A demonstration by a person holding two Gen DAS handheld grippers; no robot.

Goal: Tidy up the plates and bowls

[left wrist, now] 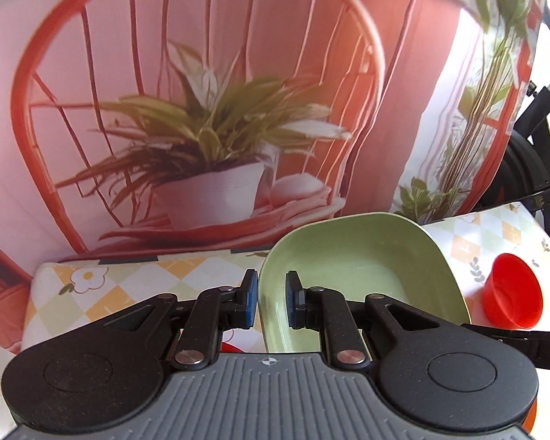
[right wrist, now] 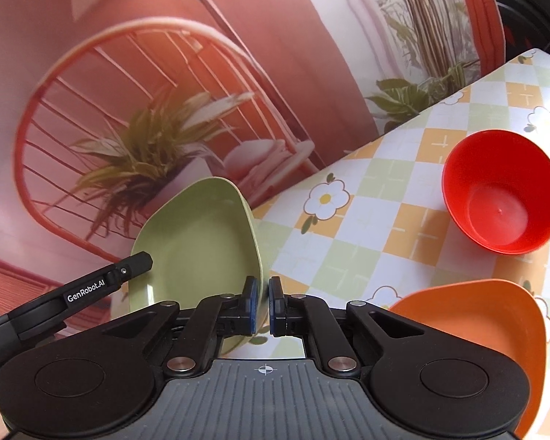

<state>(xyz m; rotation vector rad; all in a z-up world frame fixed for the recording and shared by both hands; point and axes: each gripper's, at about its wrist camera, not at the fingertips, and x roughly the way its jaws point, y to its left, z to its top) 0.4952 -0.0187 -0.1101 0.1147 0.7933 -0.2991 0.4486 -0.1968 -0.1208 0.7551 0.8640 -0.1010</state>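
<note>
Green plate (right wrist: 198,242), likely light, stiff, slick plastic, raised off checked tablecloth (right wrist: 403,198), rim straddled by part-open left gripper (left wrist: 271,300), pads not visibly touching. Pinched at opposite rim by near-closed right gripper (right wrist: 263,304). Further right: orange plate (right wrist: 495,330), red bowl (right wrist: 502,190), both on cloth.

in the left wrist view the green plate (left wrist: 363,256) loses its near part behind the left gripper (left wrist: 271,302), so whether both pads actually touch its rim cannot be told. a red sliver (left wrist: 233,347) below the jaws is too hidden to identify. in the right wrist view the orange plate (right wrist: 495,330) at 4 o'clock is covered on its near side by the right gripper (right wrist: 263,304) body. the printed backdrop (right wrist: 165,128) is blurred, and the desk (right wrist: 403,220) runs off the right edge.
</note>
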